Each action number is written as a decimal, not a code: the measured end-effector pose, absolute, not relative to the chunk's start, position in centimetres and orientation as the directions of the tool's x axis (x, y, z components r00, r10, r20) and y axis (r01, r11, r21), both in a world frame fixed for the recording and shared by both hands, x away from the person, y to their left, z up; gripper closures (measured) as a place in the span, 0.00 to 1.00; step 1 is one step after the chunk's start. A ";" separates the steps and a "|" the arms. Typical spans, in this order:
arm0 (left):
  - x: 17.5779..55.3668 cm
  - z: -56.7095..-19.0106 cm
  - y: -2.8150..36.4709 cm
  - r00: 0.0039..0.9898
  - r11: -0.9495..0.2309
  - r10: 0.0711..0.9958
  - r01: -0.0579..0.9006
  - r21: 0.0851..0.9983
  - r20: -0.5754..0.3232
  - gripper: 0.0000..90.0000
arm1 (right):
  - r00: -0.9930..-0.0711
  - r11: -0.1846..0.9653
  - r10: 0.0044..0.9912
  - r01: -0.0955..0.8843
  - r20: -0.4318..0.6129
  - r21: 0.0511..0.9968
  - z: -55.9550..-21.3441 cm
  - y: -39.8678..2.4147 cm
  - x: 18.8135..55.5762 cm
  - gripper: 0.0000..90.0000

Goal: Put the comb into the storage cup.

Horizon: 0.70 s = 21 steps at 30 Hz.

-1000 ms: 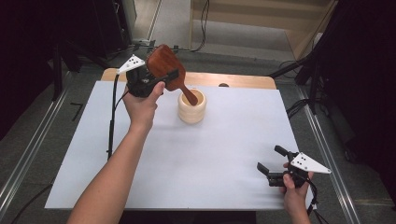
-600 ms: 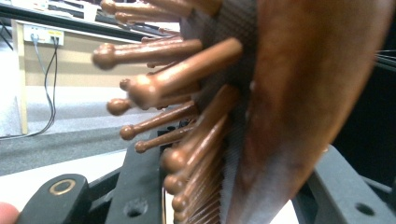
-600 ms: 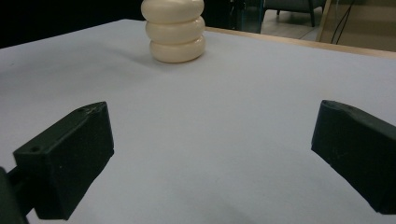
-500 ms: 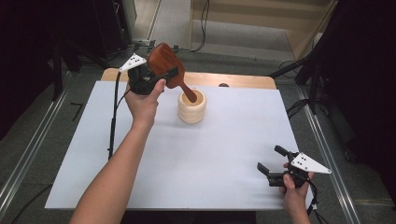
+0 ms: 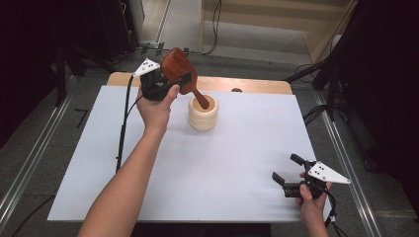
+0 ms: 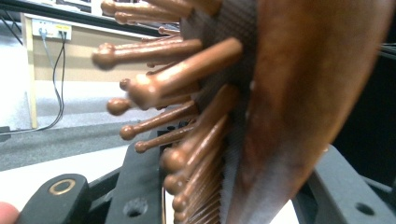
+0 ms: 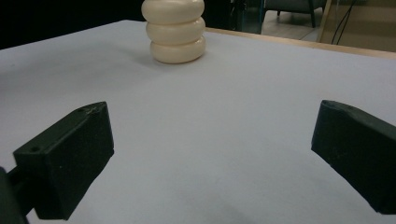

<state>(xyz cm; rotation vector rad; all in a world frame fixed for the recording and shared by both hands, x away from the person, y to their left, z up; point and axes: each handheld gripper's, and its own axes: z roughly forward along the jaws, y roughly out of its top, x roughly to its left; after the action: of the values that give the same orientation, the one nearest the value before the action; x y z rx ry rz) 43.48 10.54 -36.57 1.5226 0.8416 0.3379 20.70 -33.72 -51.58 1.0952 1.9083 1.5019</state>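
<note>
Between the jaws of our left gripper point(image 5: 165, 85) sits a wooden hairbrush point(image 5: 176, 66), clamped by its head; in the left gripper view its bristles point(image 6: 173, 98) stick out to the left and its smooth back faces right. We hold it raised and tilted at the far side of the bench point(image 5: 237, 163), and its handle point(image 5: 197, 97) slants down into the mouth of a cream ribbed cup point(image 5: 203, 113) standing just beside our left hand point(image 5: 157, 111). Our right gripper point(image 5: 289, 173) rests low at the near right corner, well apart from the cup, jaws wide with nothing between them.
</note>
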 end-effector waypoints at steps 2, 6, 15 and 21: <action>43.6 -36.7 10.5 0.684 0.073 0.677 0.306 0.949 -0.273 0.66 | -0.568 0.080 0.816 0.297 0.109 0.951 -51.6 -33.7 20.7 0.00; 43.7 -37.1 10.3 0.675 0.073 0.685 0.310 0.948 -0.274 0.66 | -0.568 0.081 0.816 0.297 0.108 0.952 -51.6 -33.7 20.7 0.00; 43.9 -38.2 10.2 0.662 0.074 0.695 0.321 0.944 -0.279 0.66 | -0.568 0.081 0.816 0.296 0.107 0.952 -51.6 -33.7 20.7 0.00; 44.0 -38.8 9.9 0.657 0.068 0.700 0.327 0.943 -0.279 0.66 | -0.567 0.079 0.817 0.296 0.108 0.952 -51.6 -33.7 20.8 0.00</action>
<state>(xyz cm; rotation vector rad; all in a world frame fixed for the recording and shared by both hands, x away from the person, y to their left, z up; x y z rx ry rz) 44.00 9.92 -38.77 1.5310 0.8866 0.3454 20.76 -33.72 -51.63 1.0968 1.9046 1.5014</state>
